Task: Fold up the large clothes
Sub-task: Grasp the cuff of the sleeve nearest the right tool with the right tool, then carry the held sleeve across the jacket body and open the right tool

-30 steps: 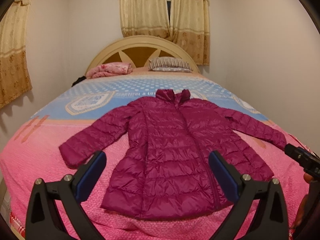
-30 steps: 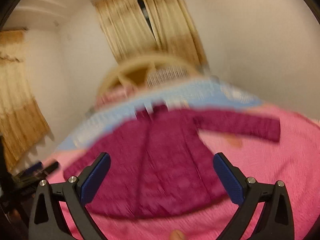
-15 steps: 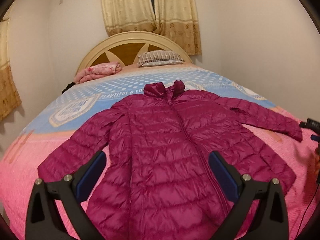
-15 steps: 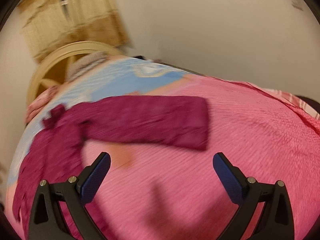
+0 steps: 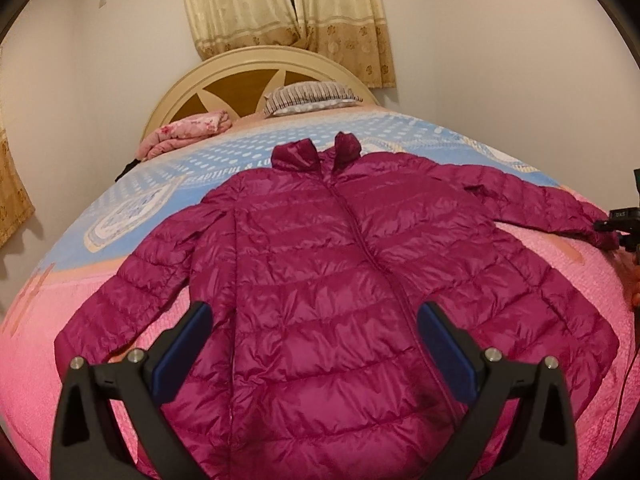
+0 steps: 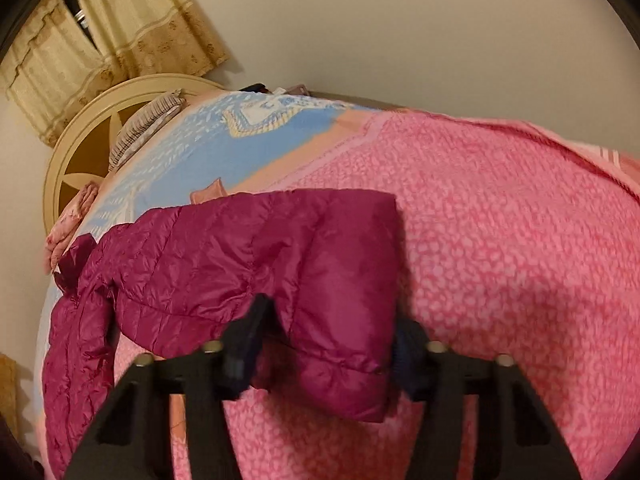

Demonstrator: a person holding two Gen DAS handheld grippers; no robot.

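Observation:
A magenta quilted puffer jacket [image 5: 332, 280] lies flat, front up, on the bed, collar toward the headboard, both sleeves spread out. My left gripper [image 5: 314, 344] is open and empty, hovering over the jacket's lower hem. In the right wrist view, the jacket's right sleeve cuff [image 6: 344, 280] sits between the fingers of my right gripper [image 6: 328, 344], whose jaws are closed in around the cuff. The right gripper also shows at the far right edge of the left wrist view [image 5: 624, 220], by the sleeve end.
The bed has a pink and blue bedspread [image 5: 48, 320] [image 6: 520, 260]. A striped pillow [image 5: 312, 96] and a folded pink blanket [image 5: 188, 132] lie by the cream headboard [image 5: 240, 76]. Walls stand close on both sides; curtains [image 5: 288, 4] hang behind.
The left gripper has moved closer over the jacket's hem. The right gripper has moved to the right sleeve cuff and its jaws have narrowed from wide open onto the cuff.

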